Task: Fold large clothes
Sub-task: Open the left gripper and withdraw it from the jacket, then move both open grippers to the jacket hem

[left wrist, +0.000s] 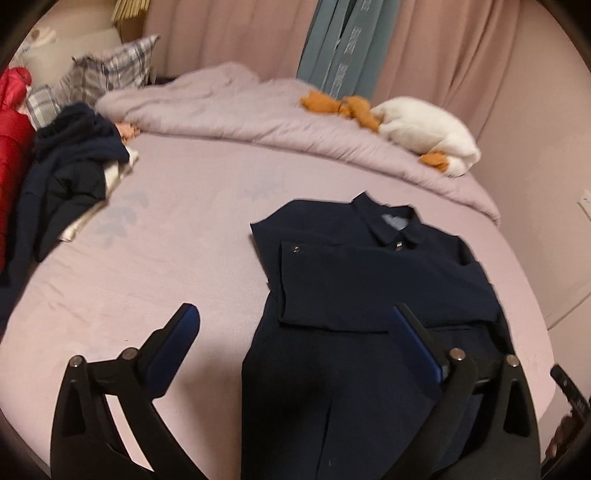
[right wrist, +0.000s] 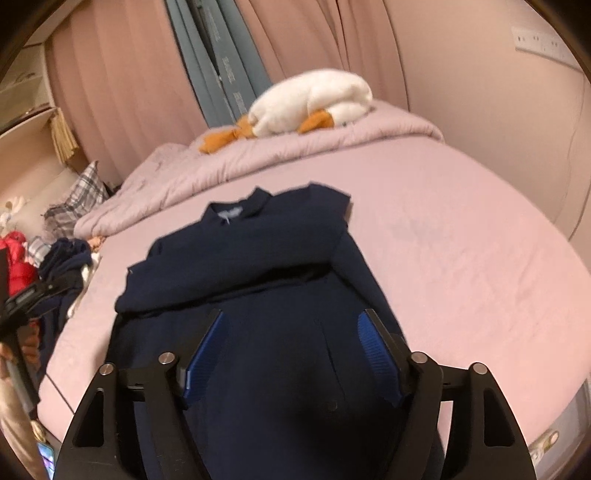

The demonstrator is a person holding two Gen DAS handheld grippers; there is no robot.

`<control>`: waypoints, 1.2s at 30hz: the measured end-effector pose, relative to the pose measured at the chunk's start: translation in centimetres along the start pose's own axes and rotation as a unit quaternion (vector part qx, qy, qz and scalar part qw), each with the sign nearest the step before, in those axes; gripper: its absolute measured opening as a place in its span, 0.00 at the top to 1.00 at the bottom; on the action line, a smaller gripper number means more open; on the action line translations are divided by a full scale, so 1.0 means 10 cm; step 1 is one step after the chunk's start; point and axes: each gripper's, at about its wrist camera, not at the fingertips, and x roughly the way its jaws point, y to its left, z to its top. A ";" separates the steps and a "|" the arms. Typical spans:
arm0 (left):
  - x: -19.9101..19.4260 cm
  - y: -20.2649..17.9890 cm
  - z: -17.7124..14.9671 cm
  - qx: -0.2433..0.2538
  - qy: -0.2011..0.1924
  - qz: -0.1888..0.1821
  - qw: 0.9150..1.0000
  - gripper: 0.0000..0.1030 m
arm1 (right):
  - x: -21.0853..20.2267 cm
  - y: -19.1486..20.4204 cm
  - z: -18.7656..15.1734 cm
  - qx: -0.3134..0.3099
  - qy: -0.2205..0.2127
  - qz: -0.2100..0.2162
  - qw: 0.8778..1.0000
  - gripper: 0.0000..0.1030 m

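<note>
On the pink bed sheet (left wrist: 166, 266) lies a navy jacket (left wrist: 369, 280), collar toward the far side, with both sleeves folded across its chest — one cuff with a metal snap (left wrist: 294, 250) ends near the garment's left edge in the left wrist view. Inside the collar sits a pale label (right wrist: 229, 214), but its writing is too blurred to read. The left gripper (left wrist: 295, 321) hangs above the sheet and the jacket's lower half with its blue-padded fingers (left wrist: 177, 343) spread wide, nothing between them; one finger is over bare sheet, the other over the cloth. The right gripper (right wrist: 291, 332) is also parted, moderately wide, hovering over the jacket's front near a pocket slit and a small button, and its pads press on nothing. Beyond the jacket a lilac quilt (left wrist: 236, 110) is bunched along the far side of the bed, and a white plush goose (left wrist: 424, 129) with orange feet rests on it. Behind hang pink curtains (left wrist: 229, 33) and a grey-blue strip of fabric (left wrist: 340, 40) bearing vertical print that cannot be made out. At the left side of the bed lie a heap of dark clothes (left wrist: 70, 162), a red puffer garment (left wrist: 11, 129) and a plaid pillow (left wrist: 110, 66). A white socket strip (right wrist: 543, 40) is on the wall at the right.
</note>
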 end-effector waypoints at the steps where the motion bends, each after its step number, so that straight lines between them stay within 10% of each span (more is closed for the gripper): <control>1: -0.06 0.00 -0.02 -0.001 -0.003 -0.002 1.000 0.01 | -0.05 0.01 0.01 -0.003 -0.009 -0.002 1.000 0.24; 19: -1.15 -0.07 -1.11 -0.004 -0.024 -0.055 0.998 0.00 | -0.70 0.19 -0.23 -0.046 -0.113 -0.040 0.992 0.07; 36: -0.78 0.27 -2.07 -0.055 0.040 -0.032 0.997 0.01 | -0.46 -0.38 -1.00 0.011 -0.013 -0.073 0.997 0.07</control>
